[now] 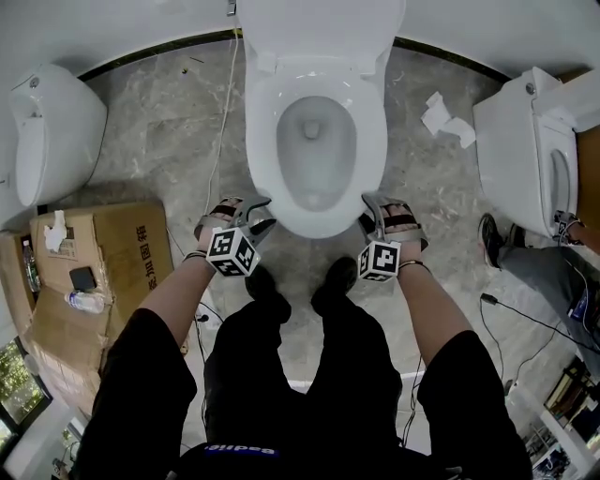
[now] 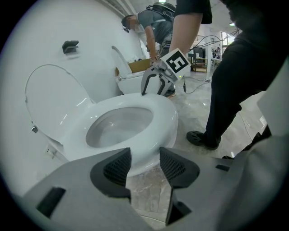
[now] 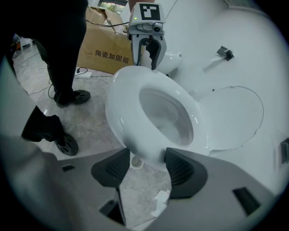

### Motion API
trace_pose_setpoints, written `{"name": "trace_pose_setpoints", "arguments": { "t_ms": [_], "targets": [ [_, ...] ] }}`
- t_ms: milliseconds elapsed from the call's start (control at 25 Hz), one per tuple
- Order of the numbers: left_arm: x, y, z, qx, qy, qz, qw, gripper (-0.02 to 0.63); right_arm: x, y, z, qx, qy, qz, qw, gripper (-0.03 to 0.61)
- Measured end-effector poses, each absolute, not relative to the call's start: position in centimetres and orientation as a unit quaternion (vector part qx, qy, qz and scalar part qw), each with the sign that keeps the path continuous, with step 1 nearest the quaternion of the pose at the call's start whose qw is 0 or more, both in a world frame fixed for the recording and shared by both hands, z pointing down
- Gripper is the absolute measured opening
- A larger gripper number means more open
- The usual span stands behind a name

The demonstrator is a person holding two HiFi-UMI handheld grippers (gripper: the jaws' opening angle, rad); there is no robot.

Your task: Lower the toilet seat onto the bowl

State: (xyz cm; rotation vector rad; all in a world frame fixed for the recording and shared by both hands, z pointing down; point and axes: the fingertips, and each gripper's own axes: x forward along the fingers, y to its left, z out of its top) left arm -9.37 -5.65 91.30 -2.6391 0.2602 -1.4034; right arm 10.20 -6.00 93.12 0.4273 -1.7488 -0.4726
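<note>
The white toilet seat [image 1: 270,122] lies flat on the bowl [image 1: 319,223], and the lid [image 1: 319,23] stands upright against the wall behind it. My left gripper [image 1: 260,216] is open beside the bowl's front left edge with nothing between its fingers. On the front right side my right gripper [image 1: 373,214] is open and empty too. In the left gripper view my left gripper [image 2: 144,169] frames the seat [image 2: 162,113] and the floor below, apart from the rim. In the right gripper view my right gripper [image 3: 149,169] stands wide under the bowl's front, touching nothing.
Another toilet [image 1: 47,131] stands at the left and a third [image 1: 530,150] at the right. A cardboard box [image 1: 112,253] with a bottle [image 1: 89,301] sits left of my legs. Crumpled paper [image 1: 441,117] and cables lie on the marble floor. Another person [image 2: 153,22] bends nearby.
</note>
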Motion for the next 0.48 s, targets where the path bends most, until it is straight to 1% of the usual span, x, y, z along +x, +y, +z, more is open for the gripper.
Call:
{"name": "trace_pose_setpoints", "arguments": {
  "t_ms": [280,480],
  "targets": [
    [-9.7,-5.5,94.0,-0.875,0.086,-0.476,0.033,0.210,10.0,-5.6,95.0,0.163,-0.754,-0.181,0.611,0.242],
    [-9.6,-5.5,94.4,-0.875,0.087,-0.476,0.020,0.207,10.0,-5.5,95.5,0.154,-0.758,-0.168,0.612,0.242]
  ]
}}
